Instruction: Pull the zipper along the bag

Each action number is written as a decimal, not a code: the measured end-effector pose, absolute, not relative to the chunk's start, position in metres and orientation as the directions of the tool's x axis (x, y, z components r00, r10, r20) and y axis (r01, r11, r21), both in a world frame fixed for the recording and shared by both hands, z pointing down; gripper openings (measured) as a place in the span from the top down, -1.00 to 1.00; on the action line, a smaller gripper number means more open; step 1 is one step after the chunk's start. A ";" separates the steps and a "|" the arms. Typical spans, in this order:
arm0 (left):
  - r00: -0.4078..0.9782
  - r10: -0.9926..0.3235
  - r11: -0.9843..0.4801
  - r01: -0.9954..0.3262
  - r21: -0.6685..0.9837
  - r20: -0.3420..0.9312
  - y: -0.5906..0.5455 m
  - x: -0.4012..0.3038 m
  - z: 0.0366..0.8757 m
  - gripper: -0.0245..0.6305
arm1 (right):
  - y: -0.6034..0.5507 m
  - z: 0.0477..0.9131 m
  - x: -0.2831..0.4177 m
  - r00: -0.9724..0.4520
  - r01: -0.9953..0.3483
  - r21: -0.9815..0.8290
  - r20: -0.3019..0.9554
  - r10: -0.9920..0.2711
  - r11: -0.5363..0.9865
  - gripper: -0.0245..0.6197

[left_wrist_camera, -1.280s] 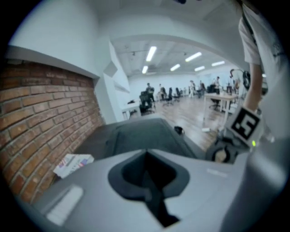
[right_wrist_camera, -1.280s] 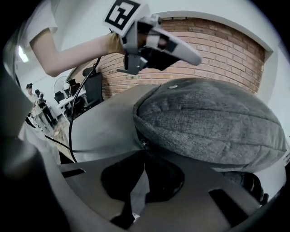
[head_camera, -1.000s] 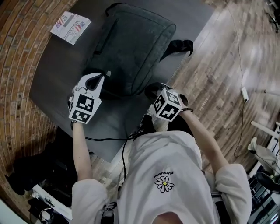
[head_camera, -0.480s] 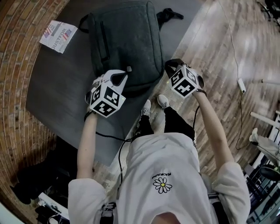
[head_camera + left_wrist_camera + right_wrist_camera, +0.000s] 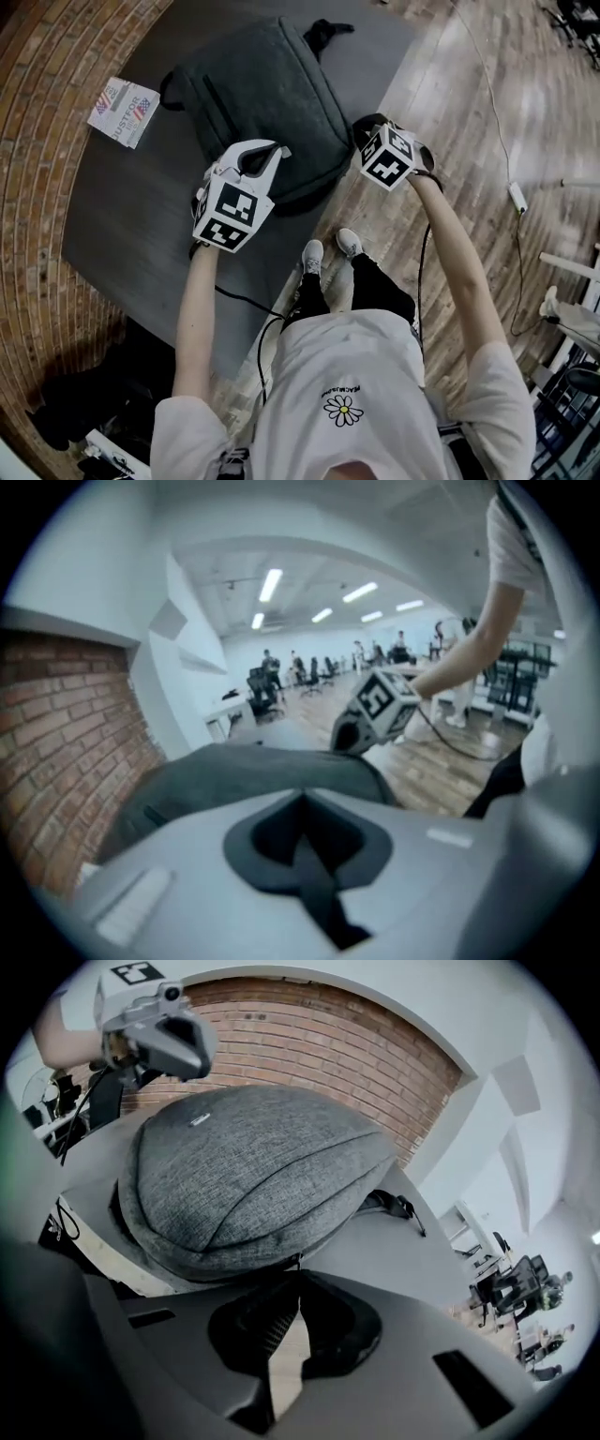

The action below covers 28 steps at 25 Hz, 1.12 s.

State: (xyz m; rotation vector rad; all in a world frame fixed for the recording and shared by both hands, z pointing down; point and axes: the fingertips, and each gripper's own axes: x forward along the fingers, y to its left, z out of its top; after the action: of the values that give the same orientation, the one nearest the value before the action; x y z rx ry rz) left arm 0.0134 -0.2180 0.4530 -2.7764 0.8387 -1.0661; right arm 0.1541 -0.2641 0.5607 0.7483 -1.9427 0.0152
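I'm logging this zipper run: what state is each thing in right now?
bag: lying flat on the grey table.
zipper pull: apparently pinched at the bag's edge.
right gripper: shut on the zipper pull.
left gripper: shut, nothing between its jaws.
booklet: closed, flat on the table.

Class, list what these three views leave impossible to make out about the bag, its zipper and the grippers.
- Zipper pull: right gripper view, too small and dark where the right gripper meets the bag; held or not, unclear.
- Bag's near edge: left gripper view, blurred, covered by the left gripper itself.
- Leaflet print: head view, too small.
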 end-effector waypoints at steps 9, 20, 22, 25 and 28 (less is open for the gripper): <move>0.574 -0.419 -0.871 -0.473 -0.134 0.704 -0.262 0.009 0.493 0.93 | -0.243 0.568 0.166 -0.311 -0.492 0.255 0.842 -0.442 0.832 0.90; 0.587 -0.423 -0.867 -0.483 -0.120 0.690 -0.263 0.010 0.496 0.93 | -0.149 0.565 0.120 -0.453 -0.466 0.042 0.847 -0.279 0.884 0.90; 0.591 -0.423 -0.866 -0.487 -0.114 0.686 -0.263 0.008 0.497 0.93 | -0.136 0.561 0.104 -0.469 -0.486 0.020 0.838 -0.280 0.874 0.90; 0.604 -0.417 -0.865 -0.493 -0.093 0.679 -0.262 0.008 0.498 0.93 | -0.129 0.558 0.091 -0.461 -0.517 0.018 0.837 -0.296 0.856 0.90; 0.620 -0.407 -0.864 -0.499 -0.063 0.671 -0.262 0.009 0.499 0.93 | -0.122 0.555 0.077 -0.487 -0.525 -0.032 0.831 -0.270 0.850 0.89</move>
State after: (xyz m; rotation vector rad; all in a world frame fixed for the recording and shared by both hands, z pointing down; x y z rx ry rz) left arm 0.0086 -0.2620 0.4994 -2.9428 0.8273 -1.1651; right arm 0.0773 -0.1220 0.5547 0.5779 -2.1035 0.3513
